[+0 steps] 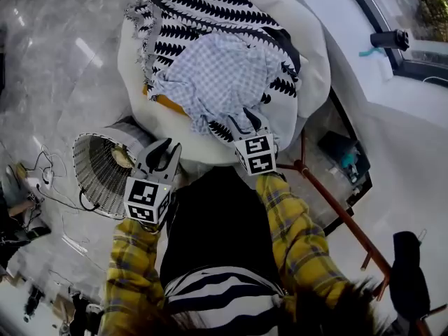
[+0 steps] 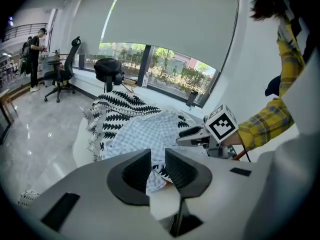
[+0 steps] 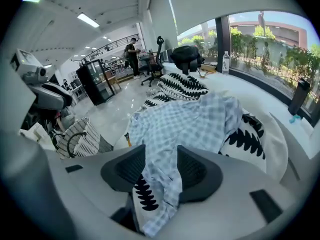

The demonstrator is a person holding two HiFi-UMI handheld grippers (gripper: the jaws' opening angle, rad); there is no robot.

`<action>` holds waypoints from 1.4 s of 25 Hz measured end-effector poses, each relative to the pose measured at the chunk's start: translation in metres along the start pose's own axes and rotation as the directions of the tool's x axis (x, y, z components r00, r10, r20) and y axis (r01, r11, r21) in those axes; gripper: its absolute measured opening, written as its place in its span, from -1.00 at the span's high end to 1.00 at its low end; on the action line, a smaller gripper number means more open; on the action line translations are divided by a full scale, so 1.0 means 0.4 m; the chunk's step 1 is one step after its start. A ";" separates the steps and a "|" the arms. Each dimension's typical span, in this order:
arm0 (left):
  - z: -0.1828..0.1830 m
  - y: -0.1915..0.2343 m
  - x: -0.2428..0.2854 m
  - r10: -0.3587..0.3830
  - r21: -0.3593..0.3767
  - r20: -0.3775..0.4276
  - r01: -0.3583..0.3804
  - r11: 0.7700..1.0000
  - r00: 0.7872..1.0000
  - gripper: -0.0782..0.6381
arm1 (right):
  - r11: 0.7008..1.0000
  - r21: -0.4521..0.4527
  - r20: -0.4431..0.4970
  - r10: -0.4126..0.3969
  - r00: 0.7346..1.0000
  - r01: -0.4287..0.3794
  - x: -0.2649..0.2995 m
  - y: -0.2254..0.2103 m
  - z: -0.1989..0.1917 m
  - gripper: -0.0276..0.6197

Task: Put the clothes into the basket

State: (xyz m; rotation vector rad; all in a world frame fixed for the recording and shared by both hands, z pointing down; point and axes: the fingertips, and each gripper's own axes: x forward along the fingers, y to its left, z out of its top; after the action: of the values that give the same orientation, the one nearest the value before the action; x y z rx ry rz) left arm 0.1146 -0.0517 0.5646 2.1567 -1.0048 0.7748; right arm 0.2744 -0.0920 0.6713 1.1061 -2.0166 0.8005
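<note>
Right gripper [image 1: 246, 122] straddles the hem of the blue checked shirt [image 1: 217, 75], jaws apart, not yet pinching, probably lining up a grab. The shirt lies on the heap. Left gripper [image 1: 163, 152], unclenched and empty, hangs near the woven basket [image 1: 98, 163].

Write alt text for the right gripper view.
The right gripper, jaws open, frames a fold of a pale blue checked shirt heaped on a black-and-white patterned cloth. A white woven basket stands at left.

shirt [image 1: 217, 79] on blanket [image 1: 189, 12] | both on table [image 1: 313, 65] | basket [image 1: 101, 170] left of table
</note>
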 end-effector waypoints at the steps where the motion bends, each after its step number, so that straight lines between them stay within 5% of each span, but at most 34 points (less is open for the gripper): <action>1: -0.004 0.007 0.007 0.006 -0.009 -0.003 -0.006 1.000 1.000 0.52 | 1.000 0.013 -0.009 -0.002 1.000 0.002 0.022 -0.010 -0.009 0.32; 13: -0.064 0.048 0.048 0.050 -0.092 -0.019 -0.052 0.994 0.999 0.52 | 0.989 0.147 -0.030 0.007 1.000 -0.002 0.210 -0.036 -0.050 -0.03; 23: -0.091 0.059 0.038 0.057 -0.118 -0.034 -0.061 0.991 0.998 0.52 | 0.995 0.081 -0.091 -0.042 0.995 0.049 0.248 -0.004 -0.077 -0.07; 35: -0.086 0.060 0.003 0.043 -0.109 -0.011 -0.044 0.993 0.999 0.52 | 0.996 0.048 -0.156 -0.061 0.986 0.069 0.235 0.039 -0.097 0.69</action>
State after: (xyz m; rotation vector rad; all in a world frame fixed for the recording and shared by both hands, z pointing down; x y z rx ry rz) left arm 0.0877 -0.0390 0.5942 2.0430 -1.0676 0.7320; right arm 0.2341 -0.0973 0.7657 1.0991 -1.8309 0.8828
